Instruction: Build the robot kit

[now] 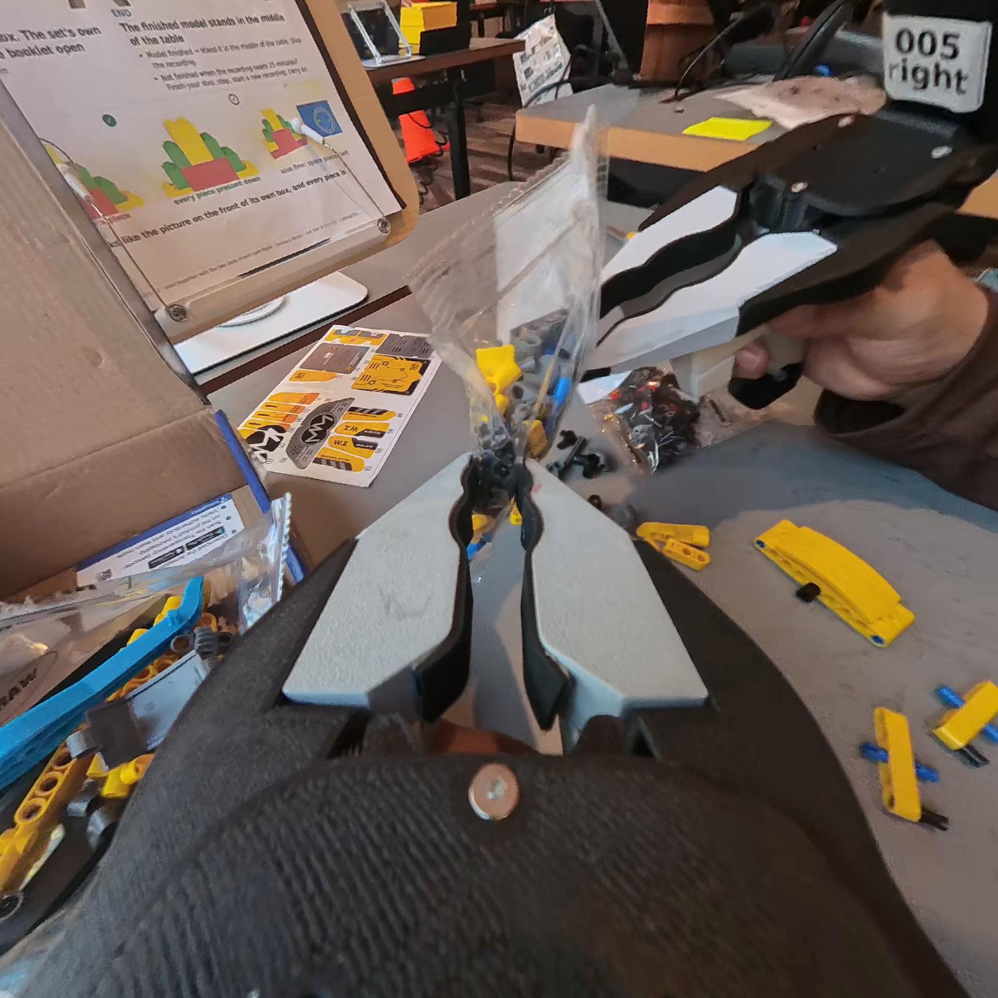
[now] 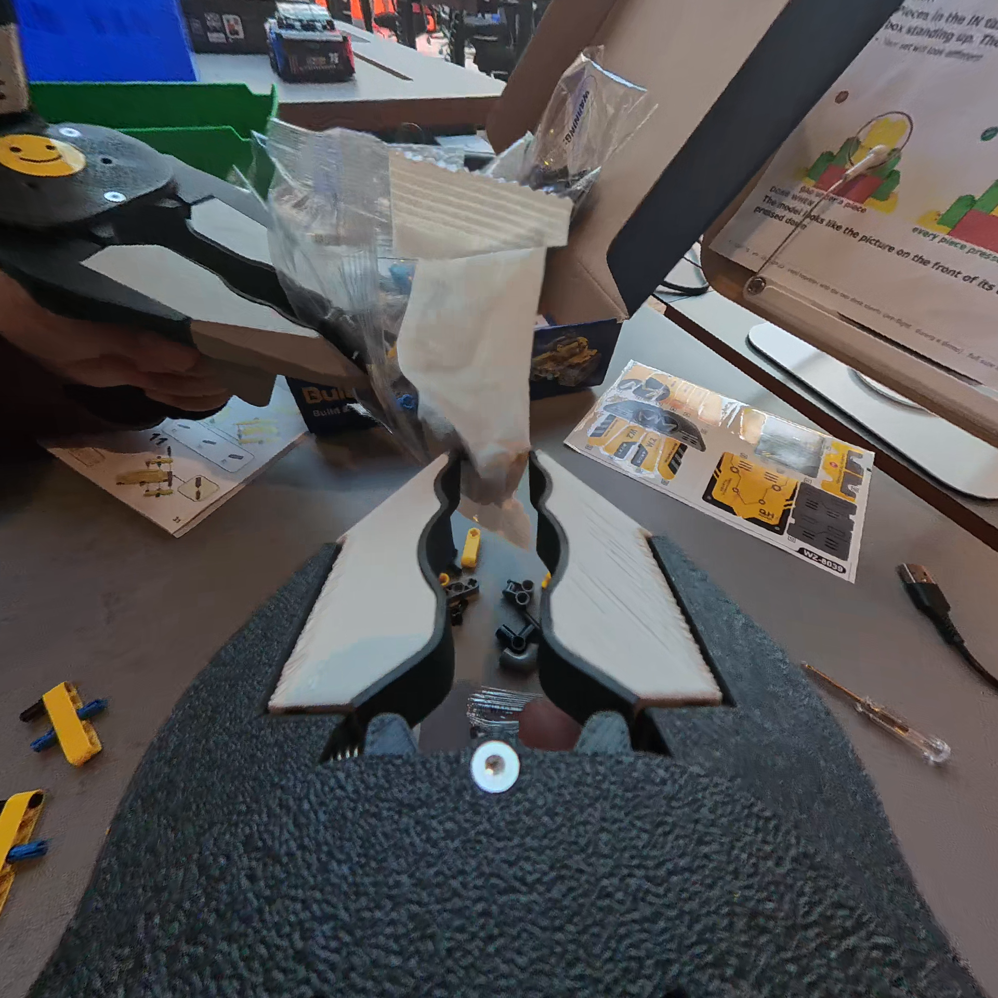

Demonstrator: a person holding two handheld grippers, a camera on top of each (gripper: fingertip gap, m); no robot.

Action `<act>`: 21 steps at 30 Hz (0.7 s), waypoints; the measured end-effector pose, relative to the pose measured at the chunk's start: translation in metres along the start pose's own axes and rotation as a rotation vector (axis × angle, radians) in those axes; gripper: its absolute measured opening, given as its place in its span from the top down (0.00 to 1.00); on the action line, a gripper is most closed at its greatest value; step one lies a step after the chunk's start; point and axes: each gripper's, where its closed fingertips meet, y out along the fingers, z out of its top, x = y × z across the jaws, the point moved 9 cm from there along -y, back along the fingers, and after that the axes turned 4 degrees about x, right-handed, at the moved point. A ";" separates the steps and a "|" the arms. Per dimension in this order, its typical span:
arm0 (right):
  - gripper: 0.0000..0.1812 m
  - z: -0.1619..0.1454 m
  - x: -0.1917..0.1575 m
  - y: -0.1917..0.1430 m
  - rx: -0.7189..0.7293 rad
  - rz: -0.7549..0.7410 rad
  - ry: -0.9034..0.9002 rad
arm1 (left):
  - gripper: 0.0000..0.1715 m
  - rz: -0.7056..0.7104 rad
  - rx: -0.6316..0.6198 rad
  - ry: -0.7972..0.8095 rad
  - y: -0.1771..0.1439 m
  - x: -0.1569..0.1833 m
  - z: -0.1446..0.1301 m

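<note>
- Clear plastic bag [image 1: 532,302] of small yellow, blue, grey and black building pieces: held up above the grey worktop [image 1: 810,486], between the two tools, its ribbed top strip uppermost.
- Left hand-held gripper [image 1: 494,475]: clenched on the bag's lower end; the film is bunched between its black-lined fingertips, and loose pieces show through it just there.
- Right hand-held gripper [image 2: 489,464]: its tips lie on either side of a pale, crumpled fold of the same bag [image 2: 470,351]. The jaws stand somewhat apart lower down; whether the tips actually pinch the film cannot be told. A person's hand [image 1: 864,335] grips its handle.
- Directly below the bag: loose black connector pieces [image 2: 518,594] and a small yellow piece [image 2: 471,546] lying on the worktop.
- Sticker sheet [image 1: 345,399], yellow and grey, flat on the worktop just beyond the bag.
- Second bag of dark pieces [image 1: 653,416], resting on the worktop under the right tool.
- Curved yellow panel [image 1: 831,580] and short yellow beams with blue pins [image 1: 899,761], to the right side, apart from the bag.
- Open cardboard box [image 1: 81,378] at the left, with further bagged blue and yellow parts [image 1: 81,696] at its foot.
- Instruction booklet [image 2: 173,470], open, behind the left tool.
- Printed instruction card in a clear stand [image 1: 216,135], upright at the rear.
- Small screwdriver with clear handle [image 2: 885,721] and black cable plug [image 2: 923,588], at the far right.
</note>
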 end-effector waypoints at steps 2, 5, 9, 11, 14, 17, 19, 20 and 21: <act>0.86 -0.003 0.005 0.000 -0.012 -0.025 0.017 | 0.94 0.021 -0.017 0.045 0.003 0.004 -0.002; 0.86 -0.005 0.008 0.000 -0.014 -0.044 0.029 | 0.94 0.051 -0.031 0.101 0.006 0.008 -0.005; 0.86 -0.005 0.010 -0.001 -0.012 -0.063 0.031 | 0.94 0.083 -0.038 0.156 0.007 0.008 -0.006; 0.86 -0.005 0.010 0.000 -0.012 -0.064 0.035 | 0.94 0.078 -0.039 0.146 0.007 0.007 -0.007; 0.84 -0.007 0.012 0.001 -0.025 -0.074 0.040 | 0.94 0.078 -0.045 0.142 0.008 0.006 -0.008; 0.81 -0.007 0.013 0.000 -0.026 -0.081 0.043 | 0.94 0.076 -0.044 0.152 0.007 0.006 -0.008; 0.78 -0.006 0.014 -0.001 -0.014 -0.082 0.052 | 0.94 0.077 -0.036 0.156 0.003 0.003 -0.004; 0.78 -0.005 0.014 -0.002 -0.002 -0.083 0.056 | 0.95 0.084 -0.024 0.152 0.000 0.001 -0.001; 0.78 -0.004 0.015 -0.003 0.010 -0.086 0.061 | 0.95 0.093 -0.005 0.145 -0.003 -0.001 0.003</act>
